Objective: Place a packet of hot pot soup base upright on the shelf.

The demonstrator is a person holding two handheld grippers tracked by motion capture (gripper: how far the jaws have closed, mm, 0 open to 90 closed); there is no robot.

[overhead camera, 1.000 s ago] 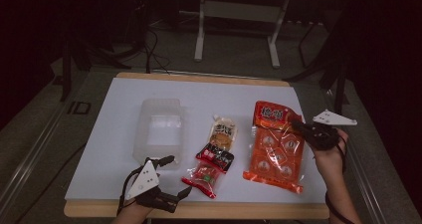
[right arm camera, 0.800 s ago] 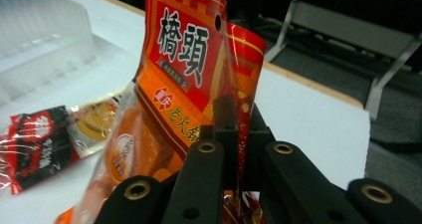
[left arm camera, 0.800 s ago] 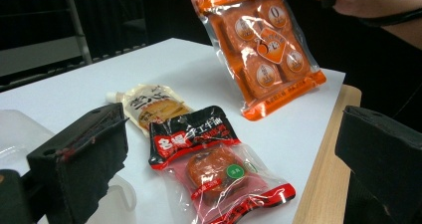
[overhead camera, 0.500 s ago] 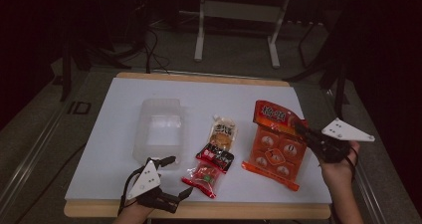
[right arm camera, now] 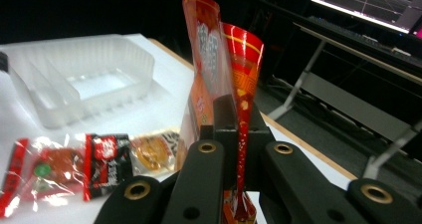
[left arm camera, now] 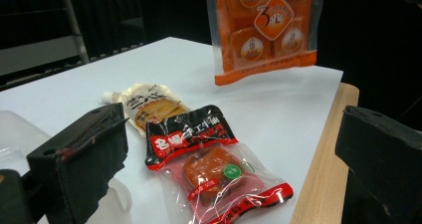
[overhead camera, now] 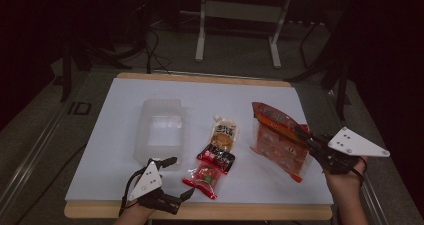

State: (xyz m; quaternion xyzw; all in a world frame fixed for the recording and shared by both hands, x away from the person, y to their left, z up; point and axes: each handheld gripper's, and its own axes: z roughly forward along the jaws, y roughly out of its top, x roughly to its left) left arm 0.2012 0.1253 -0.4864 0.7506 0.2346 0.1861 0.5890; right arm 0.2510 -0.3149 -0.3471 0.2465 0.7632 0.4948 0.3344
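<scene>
**Crinkly plastic snacks, one orange bag in the air**

Frosted clear plastic tray (overhead camera: 161, 135) sits left on the white table (overhead camera: 120, 100). The left gripper (overhead camera: 176, 180) rests at the near edge, jaws spread wide, gripping nothing. Next over: a beige spouted pouch (overhead camera: 224, 133), then a glossy red-and-black snack pack (overhead camera: 209, 171). On the right, the right gripper (overhead camera: 303, 133) is clamped on the flat orange bag (overhead camera: 278, 140), tilted off the table.
</scene>
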